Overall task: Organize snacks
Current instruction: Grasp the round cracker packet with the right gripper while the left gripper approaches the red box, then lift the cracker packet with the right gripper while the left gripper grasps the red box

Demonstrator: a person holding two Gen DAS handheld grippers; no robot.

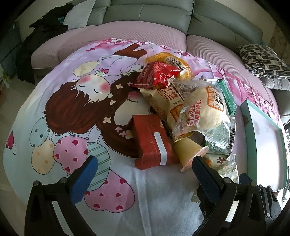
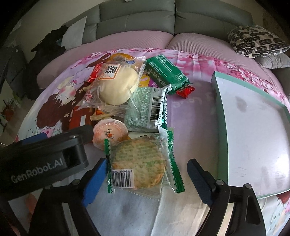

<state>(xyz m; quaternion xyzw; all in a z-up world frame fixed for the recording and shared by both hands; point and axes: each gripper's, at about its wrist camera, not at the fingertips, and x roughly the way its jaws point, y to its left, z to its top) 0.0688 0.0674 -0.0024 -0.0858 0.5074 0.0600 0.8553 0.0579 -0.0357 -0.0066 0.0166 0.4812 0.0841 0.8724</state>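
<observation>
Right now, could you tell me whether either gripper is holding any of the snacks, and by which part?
Nothing is held. The left gripper is open by the red box; the right gripper is open around the round cracker packet, not closed on it.

Both views are dim and soft, with muted daylight and no hard shadows. Glare whitens the tray (image 2: 253, 127) floor and the clear wrappers. Fisheye bending curves the sofa (image 1: 145, 16), and dark vignetting fills the corners beyond it. Fine print blurs.

I see snacks (image 2: 130, 94) heaped on the cartoon cloth; a clear-wrapped round cracker (image 2: 139, 165) lies flat nearest, teal-rimmed tray (image 2: 220, 127) alongside
</observation>
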